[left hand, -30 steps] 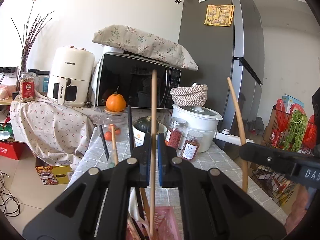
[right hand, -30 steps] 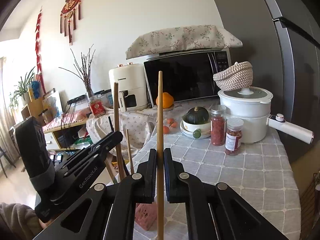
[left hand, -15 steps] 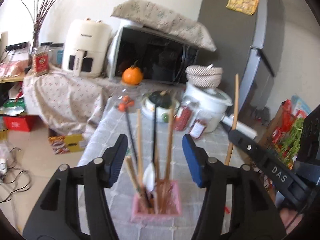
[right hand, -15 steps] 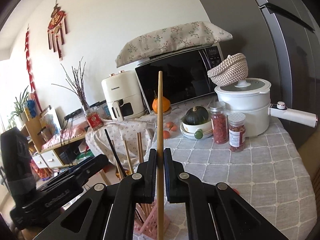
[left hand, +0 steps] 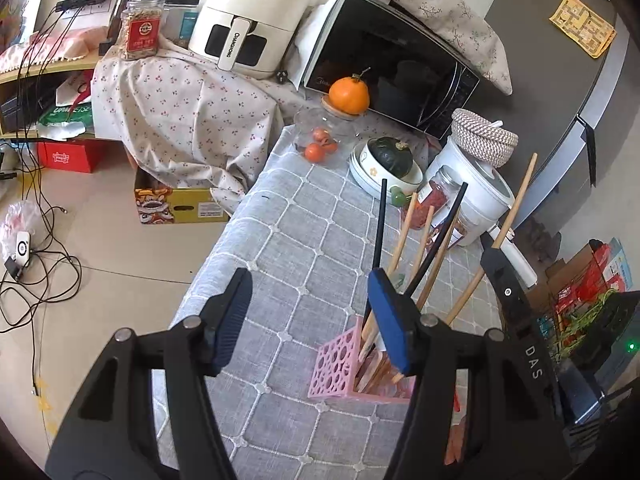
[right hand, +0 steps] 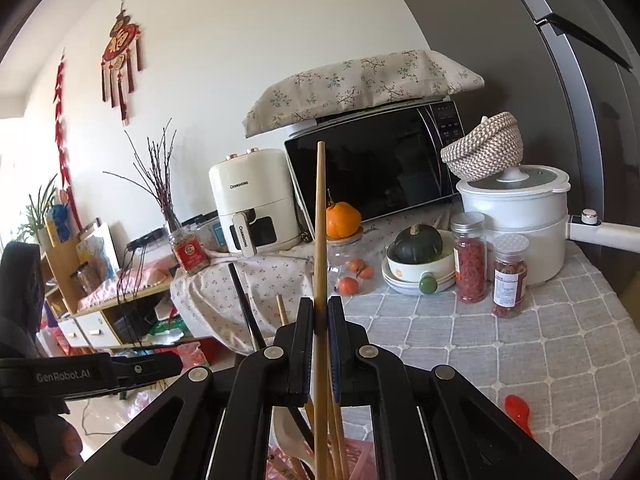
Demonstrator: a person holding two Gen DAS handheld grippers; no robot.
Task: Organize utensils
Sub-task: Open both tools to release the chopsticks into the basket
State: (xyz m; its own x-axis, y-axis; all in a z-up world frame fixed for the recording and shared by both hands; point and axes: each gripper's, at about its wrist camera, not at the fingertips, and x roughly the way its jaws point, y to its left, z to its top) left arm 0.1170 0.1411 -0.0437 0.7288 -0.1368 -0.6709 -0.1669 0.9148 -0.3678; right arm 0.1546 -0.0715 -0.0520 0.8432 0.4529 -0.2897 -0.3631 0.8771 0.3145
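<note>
Your right gripper (right hand: 320,336) clamps a long wooden chopstick (right hand: 319,240) upright above the pink perforated plastic holder (left hand: 340,364); your left gripper (left hand: 310,320), tilted downward beside it, is opening, empty.

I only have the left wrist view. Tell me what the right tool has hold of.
Observer: The right tool is shut on a wooden chopstick, held upright.
Operator: Report anything loose on the table.
Observer: A red spoon lies on the grey cloth, to the right of that tool.
Operator: Name what else is in the holder besides chopsticks.
Observer: A white spoon stands in the pink holder, just below the tool.
</note>
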